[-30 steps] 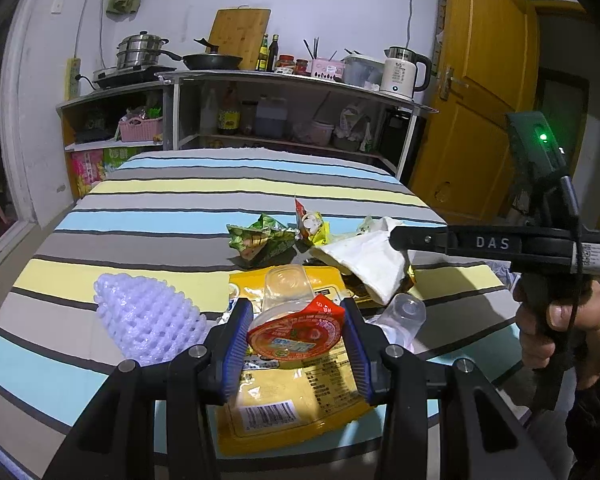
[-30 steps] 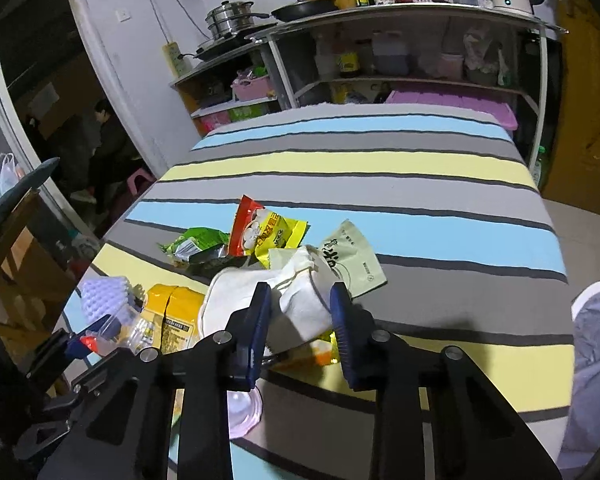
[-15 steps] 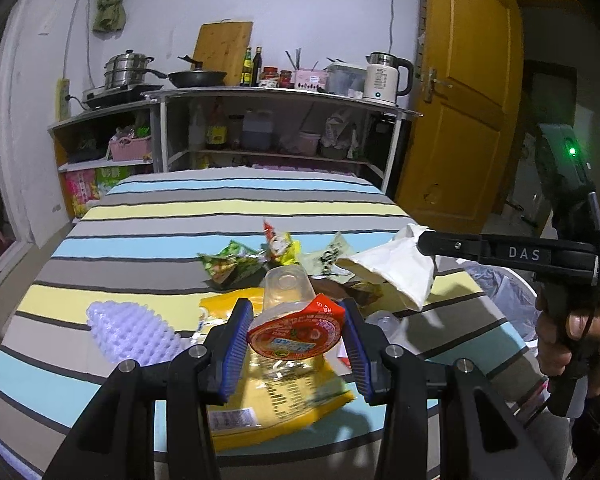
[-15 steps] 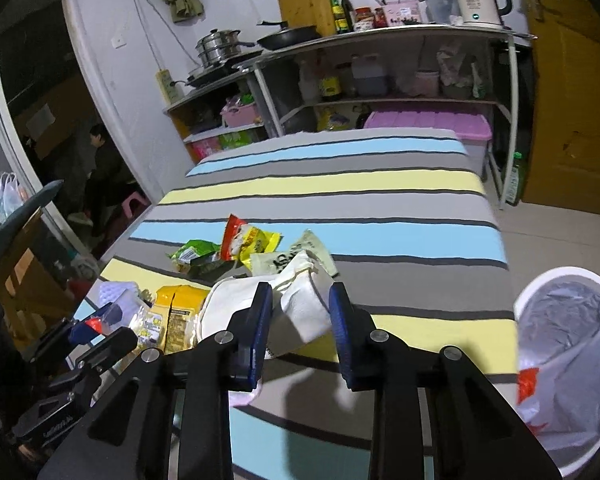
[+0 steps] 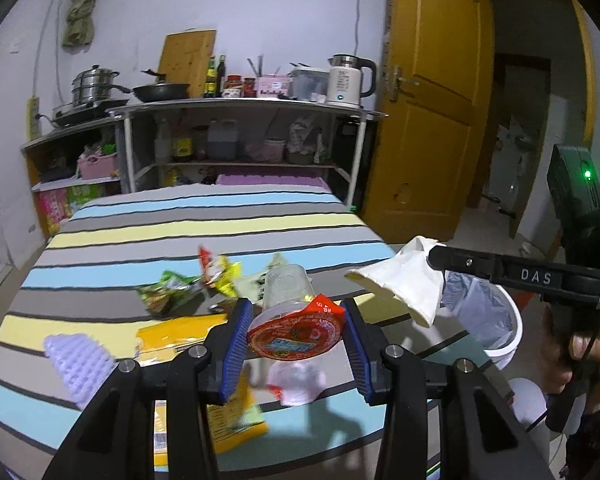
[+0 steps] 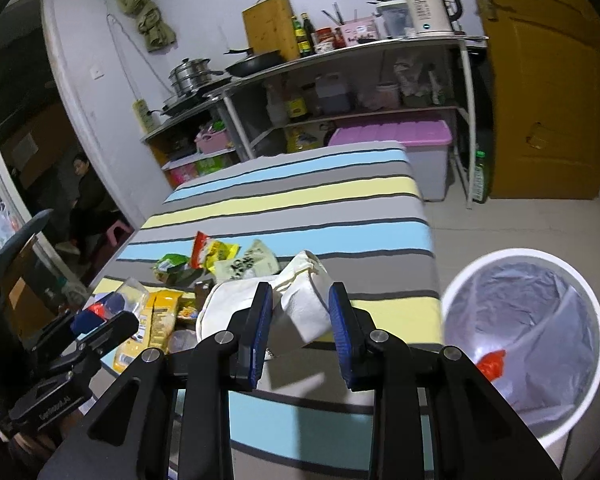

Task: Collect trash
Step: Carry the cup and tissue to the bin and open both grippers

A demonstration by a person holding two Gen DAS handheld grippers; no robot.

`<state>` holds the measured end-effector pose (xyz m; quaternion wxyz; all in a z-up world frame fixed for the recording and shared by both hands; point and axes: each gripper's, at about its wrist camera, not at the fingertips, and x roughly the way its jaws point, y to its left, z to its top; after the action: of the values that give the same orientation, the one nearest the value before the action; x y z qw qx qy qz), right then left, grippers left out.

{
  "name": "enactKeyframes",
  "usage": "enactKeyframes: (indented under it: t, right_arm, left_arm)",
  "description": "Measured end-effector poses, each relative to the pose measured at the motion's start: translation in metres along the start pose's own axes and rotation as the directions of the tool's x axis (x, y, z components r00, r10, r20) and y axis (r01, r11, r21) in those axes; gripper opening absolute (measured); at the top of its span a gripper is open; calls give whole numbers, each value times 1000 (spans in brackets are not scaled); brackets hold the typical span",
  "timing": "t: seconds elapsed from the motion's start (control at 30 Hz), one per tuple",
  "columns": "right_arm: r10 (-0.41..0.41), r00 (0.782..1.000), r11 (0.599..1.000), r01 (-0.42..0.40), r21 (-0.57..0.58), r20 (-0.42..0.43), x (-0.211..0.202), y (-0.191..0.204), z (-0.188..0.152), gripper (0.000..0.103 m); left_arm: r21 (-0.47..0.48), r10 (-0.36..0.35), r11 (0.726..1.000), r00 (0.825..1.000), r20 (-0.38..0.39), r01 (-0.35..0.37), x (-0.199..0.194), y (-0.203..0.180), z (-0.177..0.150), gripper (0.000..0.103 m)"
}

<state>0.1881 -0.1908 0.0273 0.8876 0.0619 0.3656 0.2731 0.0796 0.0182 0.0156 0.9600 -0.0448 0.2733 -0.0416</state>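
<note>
Left wrist view: the left gripper (image 5: 296,340) holds a clear plastic cup with a red foil lid (image 5: 294,322) between its fingers, above the striped table (image 5: 180,236). The right gripper (image 6: 300,322) clamps a crumpled white paper bag (image 6: 300,304), just beside the white bin with a grey liner (image 6: 524,320). Bring each item fully over the bin rim before the fingers let go, because the light bag may drift.

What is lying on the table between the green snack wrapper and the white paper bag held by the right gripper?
In the right wrist view, between the green snack wrapper and the white paper bag lie a red-yellow wrapper and a pale printed packet.
</note>
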Motion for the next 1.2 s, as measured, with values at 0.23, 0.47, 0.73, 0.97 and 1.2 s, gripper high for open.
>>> enactKeyframes:
  t: [0.23, 0.47, 0.73, 0.97, 1.2]
  right_arm:
    - [-50, 998, 998, 49, 40, 31, -24, -26, -6, 30]
    - [-121, 991, 988, 115, 103, 57, -47, -64, -13, 30]
    - [-184, 981, 972, 172, 162, 63, -70, -103, -24, 30]
    - [-221, 974, 955, 206, 212, 49, -78, -131, -32, 30]
    - [-250, 968, 939, 238, 249, 16, -78, -154, -41, 30]
  left_arm:
    - [43, -61, 997, 998, 3, 61, 14, -36, 13, 45]
    - [93, -125, 988, 992, -8, 125, 31, -75, 22, 45]
    - [127, -196, 972, 980, -43, 200, 54, -116, 24, 45]
    - [160, -239, 955, 967, -84, 250, 76, -147, 24, 45]
    - [182, -284, 935, 950, -130, 305, 98, -172, 20, 45]
